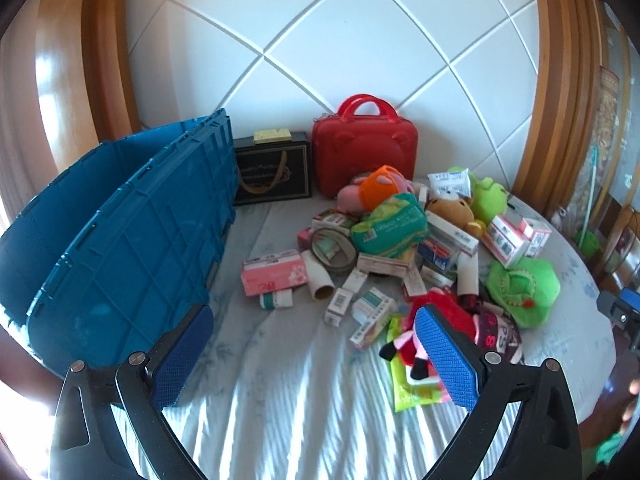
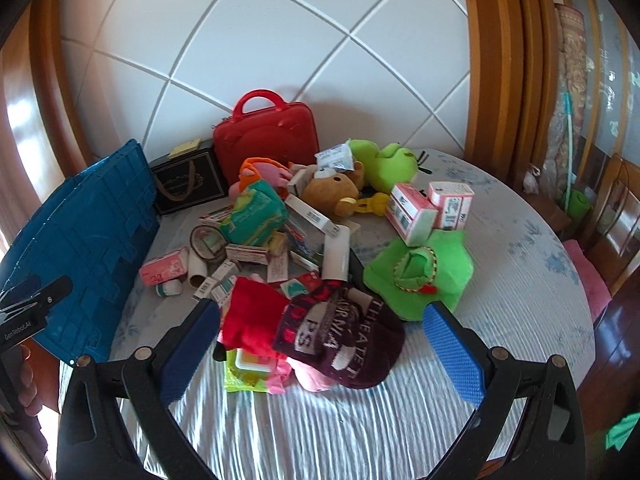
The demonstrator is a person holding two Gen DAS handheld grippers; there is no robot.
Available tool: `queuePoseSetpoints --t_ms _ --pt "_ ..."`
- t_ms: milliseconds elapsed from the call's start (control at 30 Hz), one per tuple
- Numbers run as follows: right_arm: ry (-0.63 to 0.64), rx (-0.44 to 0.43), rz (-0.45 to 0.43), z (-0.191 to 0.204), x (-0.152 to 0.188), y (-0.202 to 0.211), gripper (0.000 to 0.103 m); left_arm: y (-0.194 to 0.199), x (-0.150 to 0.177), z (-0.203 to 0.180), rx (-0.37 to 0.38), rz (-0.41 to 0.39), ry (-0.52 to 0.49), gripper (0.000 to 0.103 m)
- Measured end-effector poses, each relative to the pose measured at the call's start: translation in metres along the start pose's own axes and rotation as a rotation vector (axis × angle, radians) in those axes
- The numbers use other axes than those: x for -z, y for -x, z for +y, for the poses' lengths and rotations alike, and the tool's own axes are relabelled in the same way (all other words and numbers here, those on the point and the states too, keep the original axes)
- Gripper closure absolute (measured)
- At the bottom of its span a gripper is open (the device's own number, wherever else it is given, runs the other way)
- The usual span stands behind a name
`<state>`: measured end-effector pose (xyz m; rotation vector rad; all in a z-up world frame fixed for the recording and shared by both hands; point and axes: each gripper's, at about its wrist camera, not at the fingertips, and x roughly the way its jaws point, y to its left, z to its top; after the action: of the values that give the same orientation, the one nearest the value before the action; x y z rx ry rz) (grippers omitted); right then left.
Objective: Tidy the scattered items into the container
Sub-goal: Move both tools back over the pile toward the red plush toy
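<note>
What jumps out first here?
A jumbled pile of plush toys, cartons and packets in the middle of the table. A tall blue crate fills the left side, and a red case stands at the back wall. Both grippers, left and right, are open and empty.

Left gripper [image 1: 316, 356], right gripper [image 2: 320, 352] agape.

Blue crate [image 1: 132, 216] beside scattered pile [image 1: 400, 248] on bed [image 1: 288, 400].
</note>
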<state>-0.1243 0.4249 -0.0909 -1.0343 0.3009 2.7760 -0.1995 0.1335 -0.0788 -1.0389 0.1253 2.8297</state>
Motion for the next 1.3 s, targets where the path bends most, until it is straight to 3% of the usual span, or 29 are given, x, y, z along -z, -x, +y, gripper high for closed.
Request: queuePoseSetpoints --t_ms 300,433,733,1067,1300 --pt "-0.087 0.168 0.114 -0.055 0.032 -0.02 0.0 -0.071 0.035 -0.018 0.036 0.136 -0.064 0.001" --pt "-0.096 0.185 0.162 -0.058 0.046 -0.041 0.0 -0.097 0.051 -0.033 0.083 0.163 -0.117 0.001" --pt "-0.011 0.072 0.328 -0.036 0.075 -0.113 0.0 -0.141 0.076 -0.079 0.138 0.277 -0.178 0.001" --pt "0.19 -0.103 0.465 -0.036 0.08 -0.194 0.0 -0.179 0.084 -0.136 0.079 0.329 -0.135 0.001" --pt "0.214 -0.122 0.414 -0.064 0.044 -0.217 0.0 -0.199 0.046 -0.171 0.007 0.268 -0.077 0.001"
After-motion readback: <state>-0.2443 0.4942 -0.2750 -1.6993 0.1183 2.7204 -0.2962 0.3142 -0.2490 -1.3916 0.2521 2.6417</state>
